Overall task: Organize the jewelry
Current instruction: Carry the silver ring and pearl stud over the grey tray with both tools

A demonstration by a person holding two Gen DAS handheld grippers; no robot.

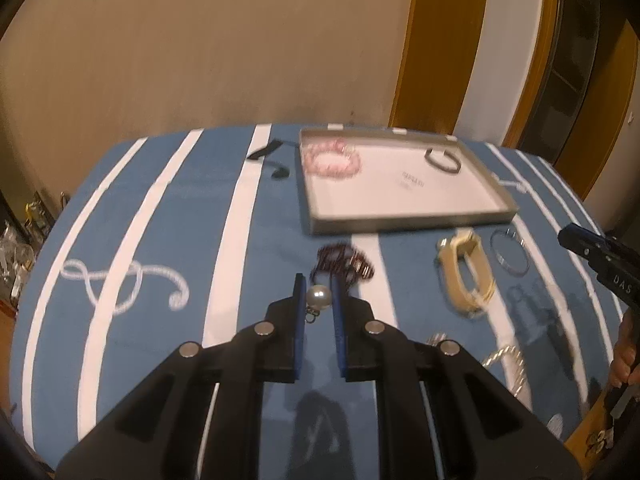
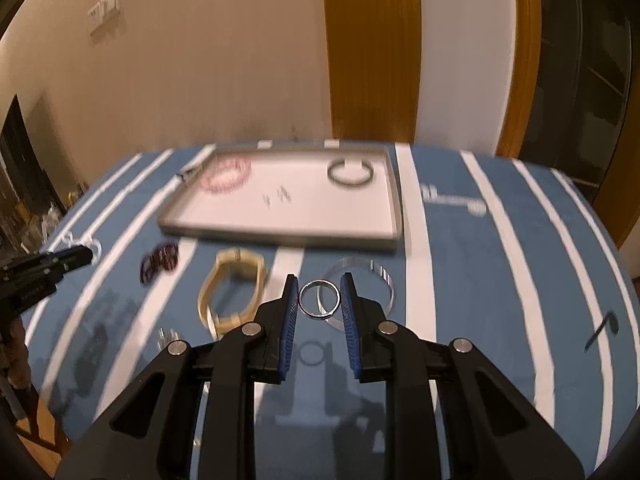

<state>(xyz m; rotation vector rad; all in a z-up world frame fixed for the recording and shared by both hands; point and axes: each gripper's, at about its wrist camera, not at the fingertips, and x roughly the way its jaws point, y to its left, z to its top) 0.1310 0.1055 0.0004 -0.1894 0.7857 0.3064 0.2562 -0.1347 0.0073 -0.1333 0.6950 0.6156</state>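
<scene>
Left tongs (image 1: 318, 295) pinch a pearl (image 1: 319, 295), right tongs (image 2: 319, 298) clamp a ring (image 2: 319, 299), both short of the tray (image 1: 408, 222). Thin grips: a jolt could drop either.

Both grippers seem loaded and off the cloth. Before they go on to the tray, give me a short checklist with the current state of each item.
1. Left gripper holds a piece: ok, the pearl earring sits between its pads.
2. Right gripper holds a piece: ok, the silver ring is clamped edge to edge.
3. Both pieces clear of the tablecloth: ok, their shadows lie below them.
4. Tray has free floor: ok, only the pink bead bracelet and dark bangle lie at its far corners.
5. Earring hook free of the dark red bead bracelet: cannot tell, blurred.
6. Cream bracelet out of the path: cannot tell.
</scene>
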